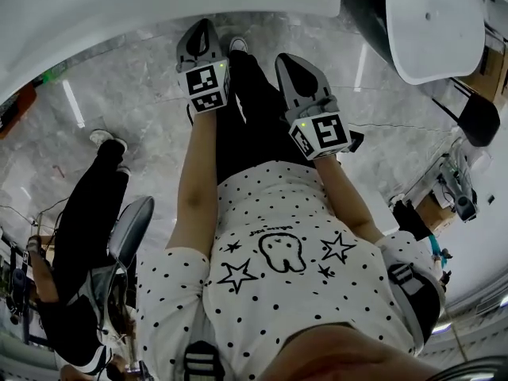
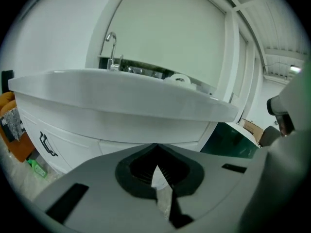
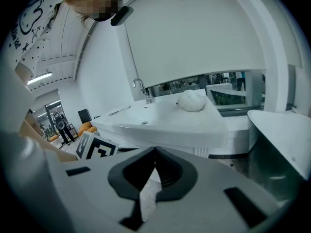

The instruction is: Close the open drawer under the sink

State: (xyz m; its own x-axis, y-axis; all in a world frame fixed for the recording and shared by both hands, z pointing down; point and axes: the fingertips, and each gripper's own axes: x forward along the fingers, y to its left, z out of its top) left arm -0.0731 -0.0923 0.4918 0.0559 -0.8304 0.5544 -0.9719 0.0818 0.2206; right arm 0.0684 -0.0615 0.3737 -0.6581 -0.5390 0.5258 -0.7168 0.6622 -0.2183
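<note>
White vanity cabinet (image 2: 73, 147), step in hand: no drawer could be seen standing proud of its fronts, and both grippers were up at basin height and clear of it. By my judgement the push was either finished or not begun.
Next move: if an open drawer remained, it would call for lowering a closed gripper to the drawer's face and pressing squarely inward until it sat flush. Otherwise only a check of the fronts was left.
Drawer look: the smooth, glossy white panelled fronts appeared level with one another. One curved black metal handle (image 2: 47, 144) showed on the panel at the far left of the left gripper view.
Drawer place: directly under the white ceramic sink basin (image 2: 121, 93), whose rim overhung the fronts. The gripper's own body hid the lower middle of the cabinet.
Sink: broad and shallow, with a chrome swan-neck tap (image 2: 112, 45) at its back and a white rounded bundle (image 3: 192, 101) resting on its top.
Left gripper (image 2: 156, 152): clenched, tips meeting, nothing between them, aimed at the basin's rim and not touching it.
Right gripper (image 3: 155, 152): clenched too and empty, facing the basin from farther along, well apart from the cabinet.
Surroundings: grey marble floor (image 1: 119, 117) lay below. In the head view both grippers were held above the person's legs, short of the basin's edge.
</note>
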